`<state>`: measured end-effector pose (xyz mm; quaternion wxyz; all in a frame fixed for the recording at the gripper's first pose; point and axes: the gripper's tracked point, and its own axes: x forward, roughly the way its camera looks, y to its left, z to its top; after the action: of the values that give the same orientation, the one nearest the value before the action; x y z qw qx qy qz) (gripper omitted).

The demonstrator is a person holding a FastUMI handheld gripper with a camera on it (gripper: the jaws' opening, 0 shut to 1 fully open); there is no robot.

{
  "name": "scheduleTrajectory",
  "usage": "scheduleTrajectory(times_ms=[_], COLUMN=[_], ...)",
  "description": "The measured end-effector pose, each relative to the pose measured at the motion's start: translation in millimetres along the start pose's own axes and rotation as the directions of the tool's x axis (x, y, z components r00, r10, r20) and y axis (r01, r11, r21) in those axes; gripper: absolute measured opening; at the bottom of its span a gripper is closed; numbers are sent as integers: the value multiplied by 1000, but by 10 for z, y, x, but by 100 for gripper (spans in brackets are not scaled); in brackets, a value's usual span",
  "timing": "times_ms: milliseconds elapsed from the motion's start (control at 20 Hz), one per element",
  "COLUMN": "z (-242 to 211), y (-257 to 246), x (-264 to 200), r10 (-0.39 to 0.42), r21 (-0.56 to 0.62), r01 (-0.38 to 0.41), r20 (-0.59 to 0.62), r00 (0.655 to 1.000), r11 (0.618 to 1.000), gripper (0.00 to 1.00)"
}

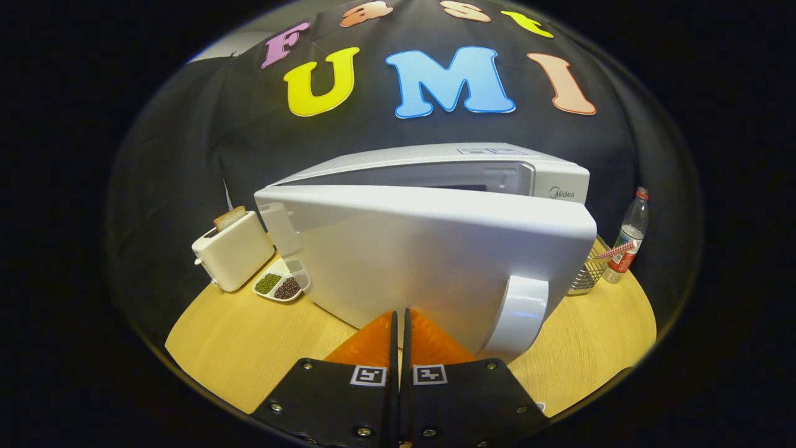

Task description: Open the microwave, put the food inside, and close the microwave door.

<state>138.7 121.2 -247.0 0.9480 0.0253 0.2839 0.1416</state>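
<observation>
A white microwave (pixel 547 180) stands on the round wooden table (pixel 236 348). Its white door (pixel 423 255) is partly ajar, hinged at the left, with a gap along the top showing the cavity. The curved door handle (pixel 521 314) hangs at the door's right end, just right of my fingers. My gripper (pixel 399 317) is shut with nothing between its fingers, and its tips rest against the door's outer face near the lower edge. The inside of the microwave is mostly hidden by the door.
A white toaster (pixel 233 252) with a slice of bread (pixel 229 218) stands left of the microwave. Beside it lies a small divided dish (pixel 280 283) of green and dark beans. A wire basket (pixel 587 274) and a plastic bottle (pixel 628 239) stand at the right.
</observation>
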Motion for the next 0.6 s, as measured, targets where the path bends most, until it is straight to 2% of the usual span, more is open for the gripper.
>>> scheduleTrajectory(times_ms=[400,600], z=[175,324], y=[-226,-368], x=[336,526], r10=[-22,-47], r21=[-7,56], r01=[22,46], r20=[5,11], r00=[1000,999], r11=[1000,997], gripper=[1,1])
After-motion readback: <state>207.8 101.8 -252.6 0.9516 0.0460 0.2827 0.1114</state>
